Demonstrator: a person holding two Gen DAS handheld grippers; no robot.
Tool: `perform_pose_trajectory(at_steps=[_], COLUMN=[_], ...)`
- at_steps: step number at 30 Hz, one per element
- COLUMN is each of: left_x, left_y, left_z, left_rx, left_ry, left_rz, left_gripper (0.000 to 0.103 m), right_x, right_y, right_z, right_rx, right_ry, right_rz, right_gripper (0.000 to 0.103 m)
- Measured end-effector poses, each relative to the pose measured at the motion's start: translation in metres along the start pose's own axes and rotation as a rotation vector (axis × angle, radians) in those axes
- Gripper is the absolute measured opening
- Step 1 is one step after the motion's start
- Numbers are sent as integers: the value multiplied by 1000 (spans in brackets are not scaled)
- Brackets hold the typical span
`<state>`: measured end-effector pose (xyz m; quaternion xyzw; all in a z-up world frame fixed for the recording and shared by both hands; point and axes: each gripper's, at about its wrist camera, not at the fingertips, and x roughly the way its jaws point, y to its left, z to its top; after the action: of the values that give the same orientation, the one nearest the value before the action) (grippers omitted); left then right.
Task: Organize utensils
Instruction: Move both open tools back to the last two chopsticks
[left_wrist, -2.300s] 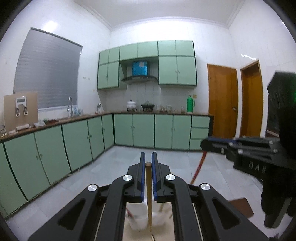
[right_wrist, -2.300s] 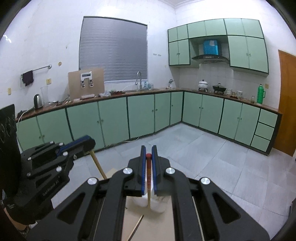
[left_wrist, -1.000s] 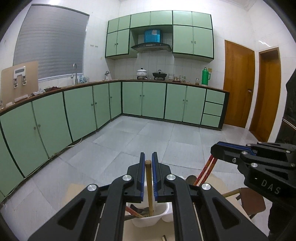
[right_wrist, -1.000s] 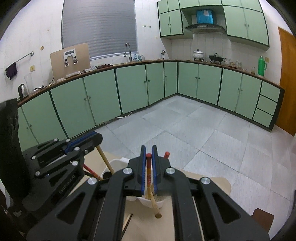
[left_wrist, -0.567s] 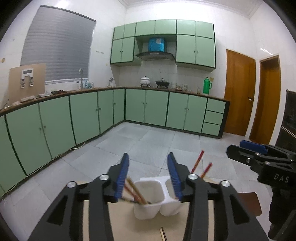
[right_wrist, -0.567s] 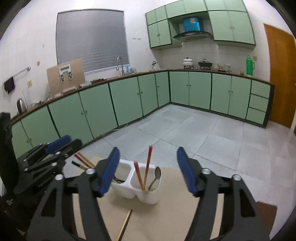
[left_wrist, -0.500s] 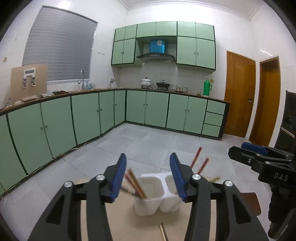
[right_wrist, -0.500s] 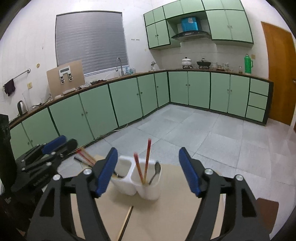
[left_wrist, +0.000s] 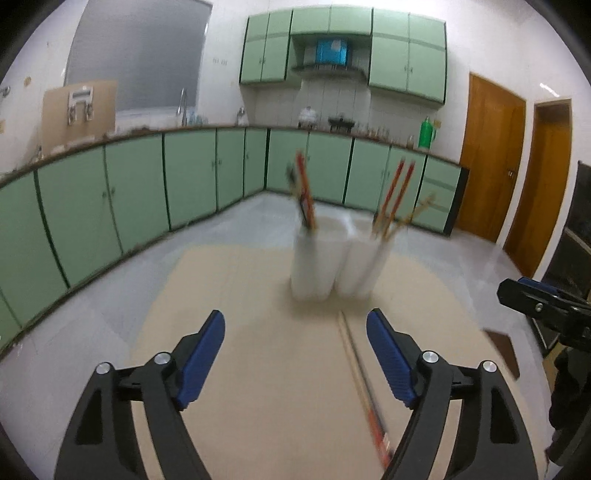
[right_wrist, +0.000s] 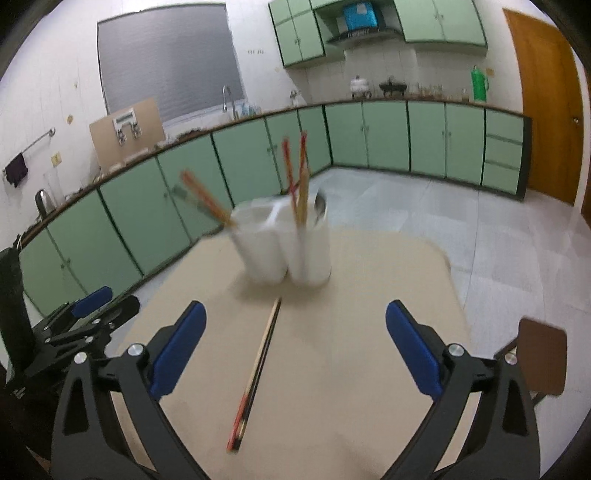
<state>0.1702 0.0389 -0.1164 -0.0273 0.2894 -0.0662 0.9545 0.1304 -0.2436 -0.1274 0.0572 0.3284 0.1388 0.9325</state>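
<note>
On the beige table (right_wrist: 388, 295), going left to right, the left gripper (left_wrist: 295, 354) hangs over the near left side with its jaws spread wide and nothing between them. Toward the far middle stands a white two-cup holder (right_wrist: 284, 243): its left cup carries chopsticks (right_wrist: 207, 201) leaning out to the left, its right cup carries red chopsticks (right_wrist: 293, 173) standing nearly upright and a spoon (right_wrist: 320, 206). Near of the holder, a loose pair of chopsticks (right_wrist: 256, 373) lies flat on the table, pointing toward it. The right gripper (right_wrist: 295, 350) hovers over the near side, jaws wide apart and holding nothing, the loose pair between its fingers in its view.
</note>
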Motion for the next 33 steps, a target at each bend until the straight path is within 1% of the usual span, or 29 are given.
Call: perform_pose_trajectory(at_steps=[5, 8, 11, 13, 18, 23, 26, 30, 33], left_x=[5, 6, 5, 5, 0, -1, -1, -1, -1], left_y=[14, 17, 22, 25, 29, 29, 27, 25, 24], left_z=[-38, -53, -65, -70, -79, -80, -80, -80, -81], left_rx=[6, 22, 28, 20, 19, 15, 14, 13, 16], left_ry=[93, 127, 152, 169, 180, 185, 187, 188, 187], left_rz=[37, 57, 69, 74, 79, 75, 70, 62, 58], left_gripper=[78, 78, 78, 78, 78, 78, 78, 78, 78], right_x=[19, 30, 42, 48, 54, 63, 64, 66, 65], right_y=[12, 21, 24, 25, 34, 37, 38, 42, 39], right_z=[-47, -75, -94, -102, -112, -118, -119, -119, -119], right_rx=[-16, -39, -22, -37, -79, -88, -88, -122, -133], right_ry=[105, 163, 220, 244, 252, 276, 276, 278, 280], right_rz=[-27, -55, -53, -61, -82, -97, -97, -108, -136], right_gripper=[95, 95, 95, 95, 94, 84, 83, 81, 76])
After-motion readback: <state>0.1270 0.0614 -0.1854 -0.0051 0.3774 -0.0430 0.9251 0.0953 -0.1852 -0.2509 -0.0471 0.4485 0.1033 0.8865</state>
